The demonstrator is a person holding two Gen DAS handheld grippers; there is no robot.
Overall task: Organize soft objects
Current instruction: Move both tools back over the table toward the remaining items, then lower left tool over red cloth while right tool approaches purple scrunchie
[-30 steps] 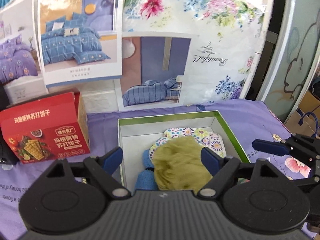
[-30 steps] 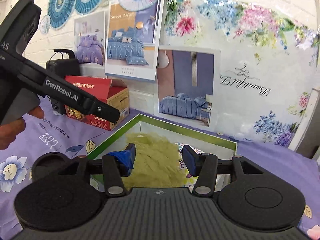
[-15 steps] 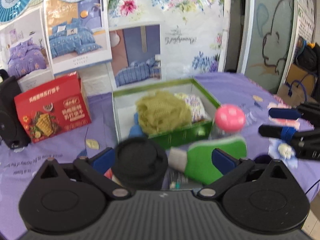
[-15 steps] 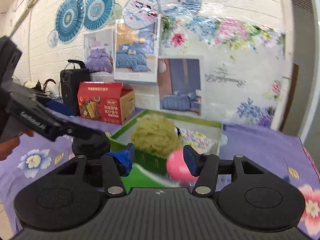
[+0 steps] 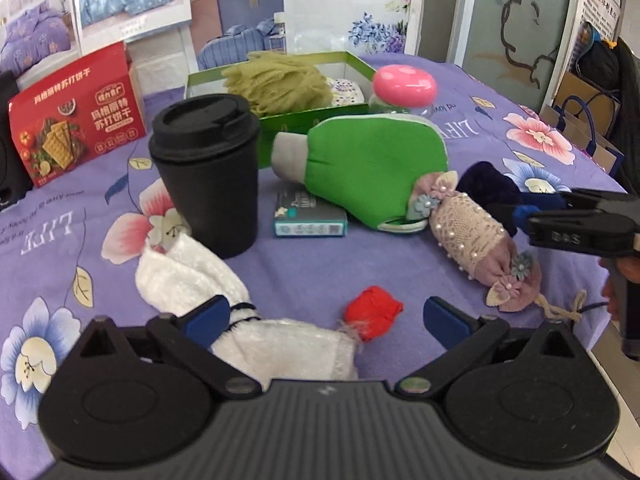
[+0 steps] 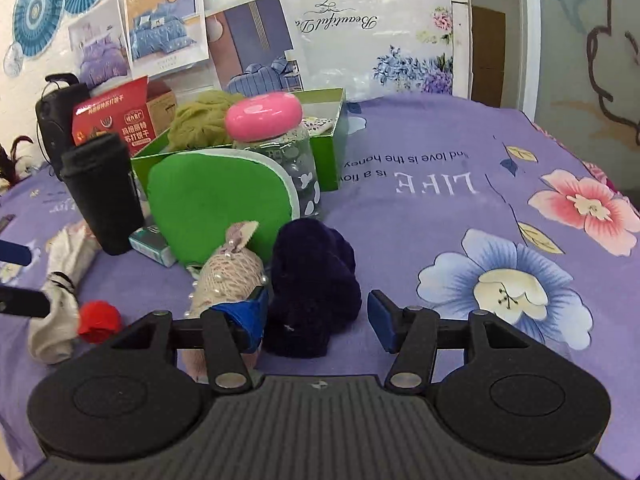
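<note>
In the left wrist view, your left gripper (image 5: 320, 316) stands at its widest with nothing between the pads. At lower left, under it, lies the white fuzzy sock (image 5: 192, 276), limp and light; take it at the bunched middle, since a pinch on one end will probably let the rest trail. The small red ball (image 5: 372, 312) sits low in the centre: light, and apt to roll away from a glancing pad. At right, the lace-and-pearl pouch (image 5: 472, 228) lies touching the green mitt (image 5: 372, 168); grip its padded body, not the beads or flowers. The green box (image 5: 304, 114), upper centre, already holds the olive pompom (image 5: 276, 80).

In the right wrist view, your right gripper (image 6: 316, 312) is about half open, straddling the near end of the dark navy plush (image 6: 312, 280) at lower centre, pads not pressing. It should squash easily, so close deep across its bulk
</note>
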